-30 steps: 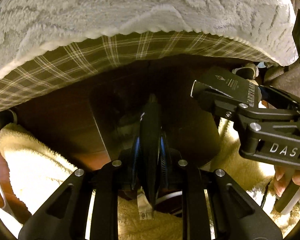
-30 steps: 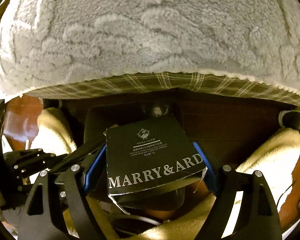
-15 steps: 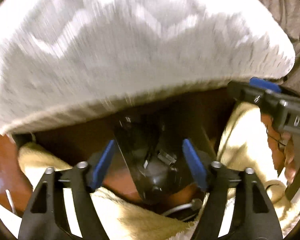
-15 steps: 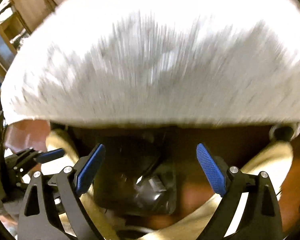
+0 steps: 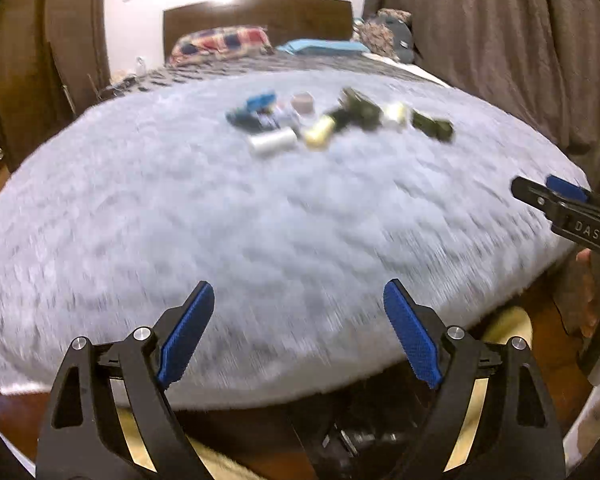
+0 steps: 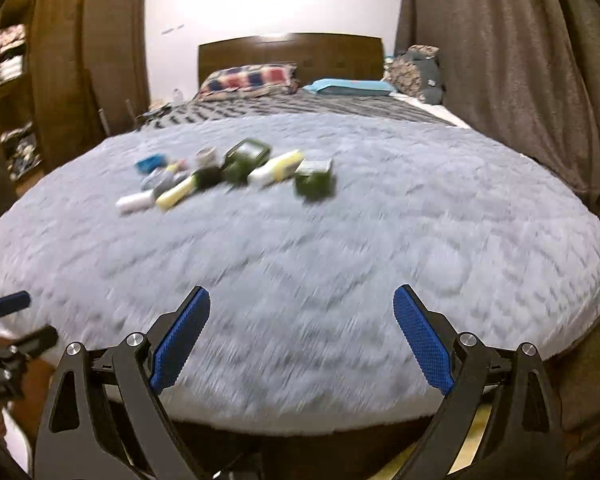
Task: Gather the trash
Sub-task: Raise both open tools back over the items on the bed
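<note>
Trash [image 5: 332,120] lies in a loose cluster on the pale fluffy blanket [image 5: 260,220], well beyond both grippers and toward the far half of that blanket. Blur hides the details, but the cluster [image 6: 228,172] includes a white cylinder [image 5: 272,142], a yellowish tube [image 6: 178,194], a long pale tube [image 6: 276,168], several dark green boxes, one of them [image 6: 314,180] at the cluster's right end, and a small blue piece [image 6: 151,163] at its far left.

Left gripper [image 5: 298,334] hangs over the blanket's near edge with its blue pads spread wide and nothing between them. Right gripper [image 6: 302,340] is just beside it, jaws likewise spread and bare, also above the near edge.

Past the blanket, a striped cover [image 6: 300,106] runs to a dark wooden headboard [image 6: 292,54] with a plaid pillow [image 6: 248,78] and a blue pillow [image 6: 350,86]. Grey curtains [image 6: 500,60] hang to the blanket's right; brown shelving [image 6: 16,100] stands to its left. Below the blanket's near edge something dark sits in shadow; I cannot tell what.
</note>
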Demonstrator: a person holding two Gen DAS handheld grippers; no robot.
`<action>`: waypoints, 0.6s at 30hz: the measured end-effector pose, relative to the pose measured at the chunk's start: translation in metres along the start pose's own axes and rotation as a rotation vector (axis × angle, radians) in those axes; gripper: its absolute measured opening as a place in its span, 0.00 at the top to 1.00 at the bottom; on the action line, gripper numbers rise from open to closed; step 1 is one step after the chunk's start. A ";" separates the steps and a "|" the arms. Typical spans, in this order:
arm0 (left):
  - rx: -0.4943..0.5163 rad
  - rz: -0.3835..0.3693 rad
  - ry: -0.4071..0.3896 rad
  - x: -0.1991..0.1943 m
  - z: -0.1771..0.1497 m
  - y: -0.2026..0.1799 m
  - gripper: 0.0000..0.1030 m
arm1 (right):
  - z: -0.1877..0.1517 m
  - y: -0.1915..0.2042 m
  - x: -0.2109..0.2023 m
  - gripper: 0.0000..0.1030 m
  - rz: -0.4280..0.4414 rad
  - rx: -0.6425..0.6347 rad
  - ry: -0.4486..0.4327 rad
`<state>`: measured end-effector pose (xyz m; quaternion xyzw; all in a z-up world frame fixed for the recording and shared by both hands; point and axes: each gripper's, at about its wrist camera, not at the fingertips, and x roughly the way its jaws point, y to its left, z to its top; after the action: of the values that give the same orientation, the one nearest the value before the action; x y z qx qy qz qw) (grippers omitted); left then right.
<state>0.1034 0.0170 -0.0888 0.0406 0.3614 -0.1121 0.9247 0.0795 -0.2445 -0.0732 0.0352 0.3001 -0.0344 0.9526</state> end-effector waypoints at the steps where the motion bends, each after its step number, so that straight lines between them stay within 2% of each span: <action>1: -0.005 0.006 -0.009 0.004 0.008 0.005 0.20 | 0.009 -0.004 0.008 0.09 -0.007 0.013 -0.001; 7: -0.041 0.052 -0.013 0.049 0.044 0.020 0.22 | 0.037 -0.008 0.053 0.10 -0.047 0.045 0.005; 9: -0.049 0.064 -0.012 0.067 0.059 0.023 0.25 | 0.046 -0.009 0.068 0.10 -0.049 0.055 0.011; 16: -0.061 0.062 0.017 0.109 0.090 0.021 0.27 | 0.068 -0.002 0.107 0.19 -0.052 0.051 0.038; 18: -0.073 0.069 0.028 0.118 0.095 0.021 0.32 | 0.072 0.001 0.118 0.21 -0.058 0.047 0.053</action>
<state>0.2551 0.0015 -0.0992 0.0207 0.3765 -0.0661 0.9238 0.2169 -0.2552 -0.0821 0.0497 0.3252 -0.0681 0.9419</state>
